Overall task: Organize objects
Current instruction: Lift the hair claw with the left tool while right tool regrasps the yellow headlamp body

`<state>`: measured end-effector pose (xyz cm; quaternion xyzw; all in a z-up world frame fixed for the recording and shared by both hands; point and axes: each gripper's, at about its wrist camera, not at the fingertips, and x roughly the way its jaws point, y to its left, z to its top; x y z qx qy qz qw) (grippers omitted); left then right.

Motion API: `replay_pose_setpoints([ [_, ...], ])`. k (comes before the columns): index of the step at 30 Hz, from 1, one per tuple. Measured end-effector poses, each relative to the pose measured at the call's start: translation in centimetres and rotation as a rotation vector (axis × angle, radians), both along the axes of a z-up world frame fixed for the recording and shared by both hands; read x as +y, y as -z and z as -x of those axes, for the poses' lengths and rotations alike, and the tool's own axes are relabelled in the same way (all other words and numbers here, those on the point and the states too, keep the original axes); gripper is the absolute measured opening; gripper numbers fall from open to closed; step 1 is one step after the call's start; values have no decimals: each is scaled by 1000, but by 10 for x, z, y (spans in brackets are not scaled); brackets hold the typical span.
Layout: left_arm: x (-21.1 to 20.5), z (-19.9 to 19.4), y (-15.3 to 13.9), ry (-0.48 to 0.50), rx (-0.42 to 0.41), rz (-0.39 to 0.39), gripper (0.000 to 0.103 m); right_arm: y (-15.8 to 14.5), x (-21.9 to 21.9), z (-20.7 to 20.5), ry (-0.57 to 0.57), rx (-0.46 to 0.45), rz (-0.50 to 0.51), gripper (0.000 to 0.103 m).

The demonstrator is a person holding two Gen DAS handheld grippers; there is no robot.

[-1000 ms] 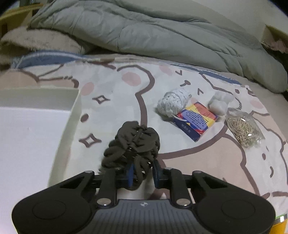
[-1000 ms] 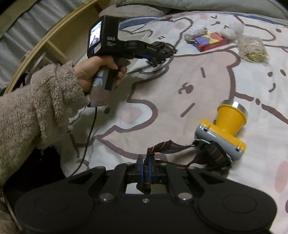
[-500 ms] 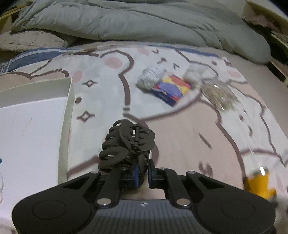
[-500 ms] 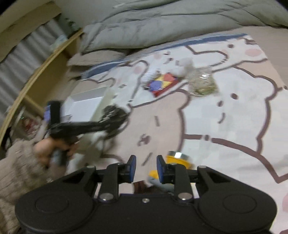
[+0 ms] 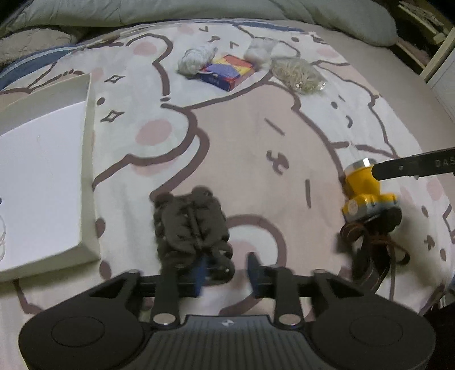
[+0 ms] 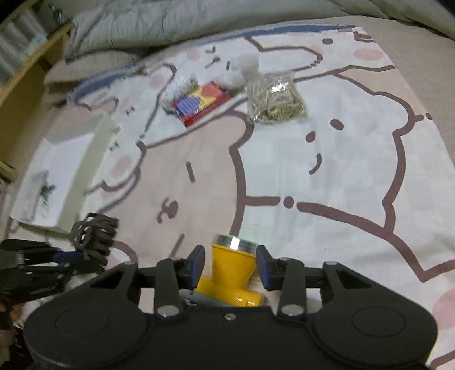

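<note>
A dark hair claw clip (image 5: 193, 227) lies on the bear-print bedsheet (image 5: 256, 128) just ahead of my left gripper (image 5: 226, 271). That gripper's jaws are opening. The clip overlaps the left finger and stands apart from the right pad. A yellow headlamp (image 6: 231, 264) with dark straps (image 5: 372, 250) sits between the fingers of my right gripper (image 6: 231, 266). Its jaws are also opening, with a gap on each side of the lamp. In the right wrist view the left gripper (image 6: 42, 261) and clip (image 6: 93, 233) show at lower left.
A white open box (image 5: 42, 170) stands at the left. Farther back lie a white yarn ball (image 5: 196, 58), a colourful card box (image 5: 227, 72), a white fluffy item (image 5: 258, 51) and a bag of rubber bands (image 5: 298, 72). A grey duvet (image 5: 199, 11) lies behind.
My left gripper was shut on the claw clip and has now parted its jaws after moving right, away from the box. My right gripper let go of the strap and now straddles the yellow lamp.
</note>
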<state>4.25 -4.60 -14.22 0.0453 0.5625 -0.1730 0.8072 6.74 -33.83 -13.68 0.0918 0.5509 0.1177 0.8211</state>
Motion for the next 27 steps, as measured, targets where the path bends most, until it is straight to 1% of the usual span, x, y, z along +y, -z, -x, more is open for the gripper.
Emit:
replay_pose_setpoints([
  [3,4,3,-1,11,-3,-22,40,8,8,-1,-12,25,50,44],
  [8,11,1,-2,9,1,-48,45,22,12,-4,-1,68,68,45],
  [13,8,2,-2,34,21,-25,48,36,16,-7,5,91,36,43],
  [15,5,5,-4,46,21,-16,49,39,15,-8,35,94,5,43],
  [17,3,7,-6,57,22,-5,50,40,9,-7,127,111,-43,43],
  [18,1,8,-6,61,24,3,50,41,4,-5,185,120,-82,42],
  [21,-3,10,-8,70,20,8,52,47,-17,3,400,170,-254,41],
  [22,-3,11,-8,72,20,11,52,50,-25,9,496,184,-322,41],
  [24,-5,11,-9,73,23,16,52,54,-37,19,649,194,-424,40],
  [27,-7,12,-9,79,24,24,52,52,-46,29,773,171,-476,41],
])
